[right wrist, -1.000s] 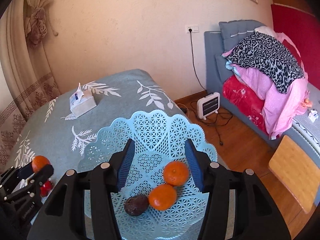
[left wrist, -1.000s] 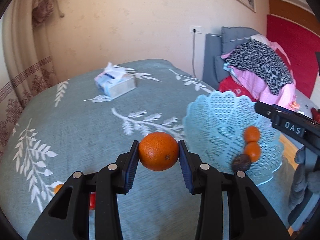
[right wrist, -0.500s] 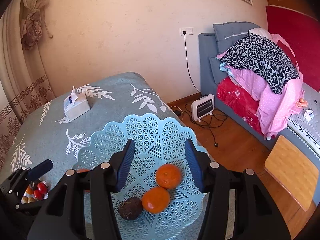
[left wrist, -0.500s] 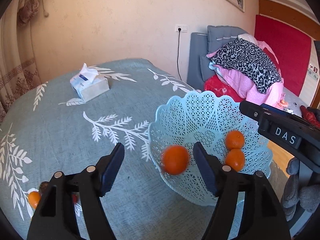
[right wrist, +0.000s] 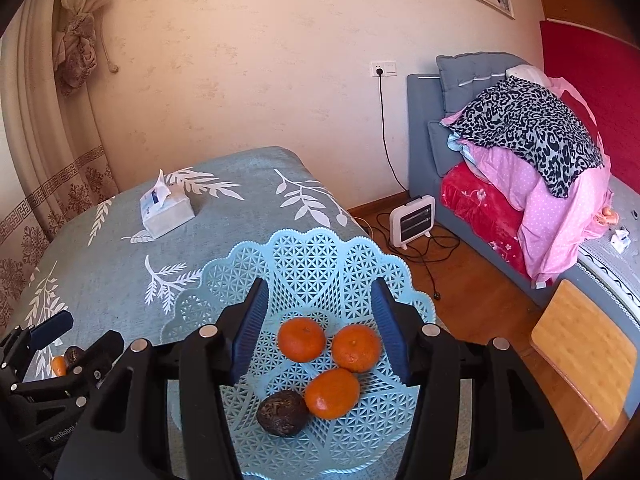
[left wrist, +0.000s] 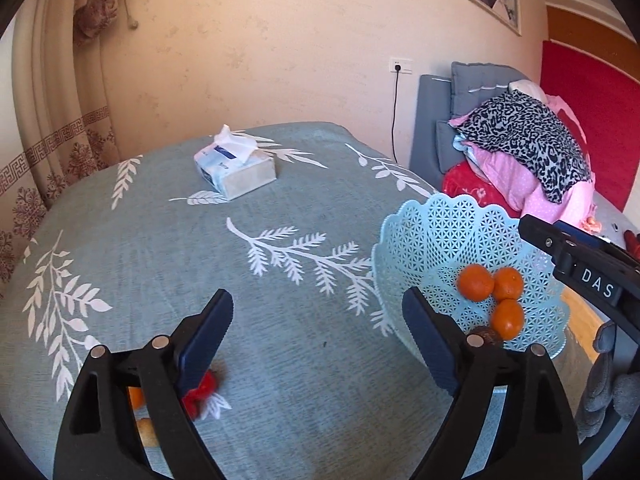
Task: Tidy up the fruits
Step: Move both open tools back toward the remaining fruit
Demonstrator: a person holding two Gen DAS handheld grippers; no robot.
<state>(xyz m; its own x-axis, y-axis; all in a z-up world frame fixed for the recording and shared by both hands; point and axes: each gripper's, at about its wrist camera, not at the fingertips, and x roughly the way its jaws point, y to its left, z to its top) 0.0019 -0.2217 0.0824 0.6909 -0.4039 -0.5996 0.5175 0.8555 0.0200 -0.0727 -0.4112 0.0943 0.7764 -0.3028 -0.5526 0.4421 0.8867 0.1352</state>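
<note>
A light blue lattice basket (right wrist: 316, 256) sits at the table's right edge and holds three oranges (right wrist: 301, 339) and a dark wrinkled fruit (right wrist: 281, 413). It also shows in the left wrist view (left wrist: 436, 232) with the oranges (left wrist: 475, 282). My left gripper (left wrist: 318, 326) is open and empty above the tablecloth, left of the basket. Below its left finger lie a red fruit (left wrist: 202, 390) and small orange fruits (left wrist: 136, 398). My right gripper (right wrist: 318, 326) is open and empty, hovering over the basket.
A tissue box (left wrist: 235, 168) lies at the far side of the teal leaf-print tablecloth (left wrist: 280, 280). A bed with piled clothes (right wrist: 532, 152), a small heater (right wrist: 412, 220) and a wooden stool (right wrist: 582, 352) are to the right. A curtain (left wrist: 48, 120) hangs at left.
My left gripper opened and let go of the orange, which now lies in the basket with the other two. The left gripper then drew back to the left over the tablecloth.
</note>
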